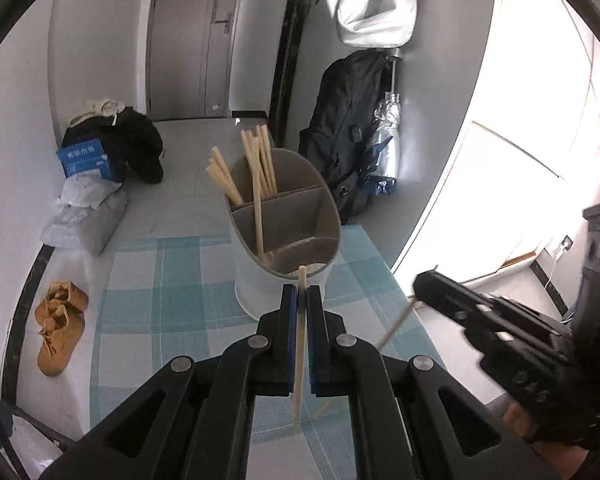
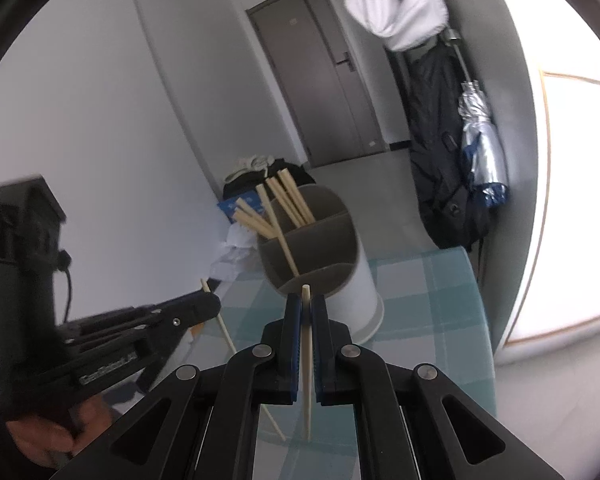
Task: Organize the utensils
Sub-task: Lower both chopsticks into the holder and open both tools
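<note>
A white utensil holder [image 1: 284, 240] with brown dividers stands on the checked tablecloth [image 1: 160, 300]; several pale chopsticks lean in its far compartments. My left gripper [image 1: 302, 292] is shut on one chopstick [image 1: 299, 360], held upright just in front of the holder's near rim. At the right of the left wrist view the right gripper [image 1: 418, 294] grips another chopstick [image 1: 396, 326]. In the right wrist view that gripper [image 2: 306, 300] is shut on its chopstick [image 2: 307, 352] before the holder [image 2: 320, 252]. The left gripper [image 2: 212, 302] appears at the left with its chopstick [image 2: 226, 330]. Another chopstick [image 2: 274, 420] lies on the cloth.
Brown shoes [image 1: 60, 324], a blue box [image 1: 86, 160], dark clothes and plastic bags lie on the floor at the left. A black backpack [image 1: 348, 136] and a silver umbrella [image 1: 386, 140] lean on the far wall. The table's right edge [image 1: 384, 256] runs beside a bright window.
</note>
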The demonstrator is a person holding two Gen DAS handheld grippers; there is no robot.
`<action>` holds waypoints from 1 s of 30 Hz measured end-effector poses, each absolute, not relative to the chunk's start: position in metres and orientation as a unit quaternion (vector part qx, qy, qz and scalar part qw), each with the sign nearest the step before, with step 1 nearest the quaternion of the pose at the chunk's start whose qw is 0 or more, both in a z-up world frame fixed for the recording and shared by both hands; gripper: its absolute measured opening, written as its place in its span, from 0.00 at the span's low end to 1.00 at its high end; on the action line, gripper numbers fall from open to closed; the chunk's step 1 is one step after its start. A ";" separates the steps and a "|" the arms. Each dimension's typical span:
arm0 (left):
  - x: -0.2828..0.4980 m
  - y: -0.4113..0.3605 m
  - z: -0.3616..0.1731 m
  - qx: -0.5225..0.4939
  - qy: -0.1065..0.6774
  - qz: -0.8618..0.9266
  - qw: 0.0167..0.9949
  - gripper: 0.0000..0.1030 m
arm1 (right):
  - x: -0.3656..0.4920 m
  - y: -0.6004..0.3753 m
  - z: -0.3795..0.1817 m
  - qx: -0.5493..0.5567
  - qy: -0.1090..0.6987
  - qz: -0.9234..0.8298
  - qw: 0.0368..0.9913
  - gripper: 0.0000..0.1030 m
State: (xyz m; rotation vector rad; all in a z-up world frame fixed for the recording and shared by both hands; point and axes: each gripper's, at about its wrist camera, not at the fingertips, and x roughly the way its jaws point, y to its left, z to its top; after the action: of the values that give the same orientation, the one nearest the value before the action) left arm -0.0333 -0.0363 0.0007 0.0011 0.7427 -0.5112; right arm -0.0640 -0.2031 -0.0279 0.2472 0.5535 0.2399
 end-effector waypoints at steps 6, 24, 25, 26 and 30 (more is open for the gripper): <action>-0.036 -0.036 0.015 0.001 0.355 -0.251 0.900 0.00 | -0.064 -0.197 -0.019 0.119 0.268 0.122 0.948 0.04; 0.005 -0.040 0.115 -0.027 0.302 -0.261 0.916 0.00 | -0.024 -0.199 0.090 0.094 0.212 0.140 0.963 0.04; 0.010 -0.040 0.122 -0.027 0.297 -0.261 0.918 0.00 | -0.019 -0.200 0.097 0.091 0.209 0.140 0.964 0.04; 0.015 -0.041 0.126 -0.027 0.293 -0.260 0.920 0.00 | -0.012 -0.200 0.106 0.087 0.203 0.140 0.965 0.04; 0.038 -0.040 0.142 -0.031 0.276 -0.254 0.927 0.00 | 0.013 -0.204 0.128 0.073 0.188 0.140 0.969 0.04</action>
State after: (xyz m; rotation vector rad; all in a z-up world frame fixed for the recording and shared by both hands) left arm 0.0375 -0.0402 0.1419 -0.0633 0.5661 -0.5198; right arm 0.0126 -0.2036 0.1279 0.1469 0.3800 0.2820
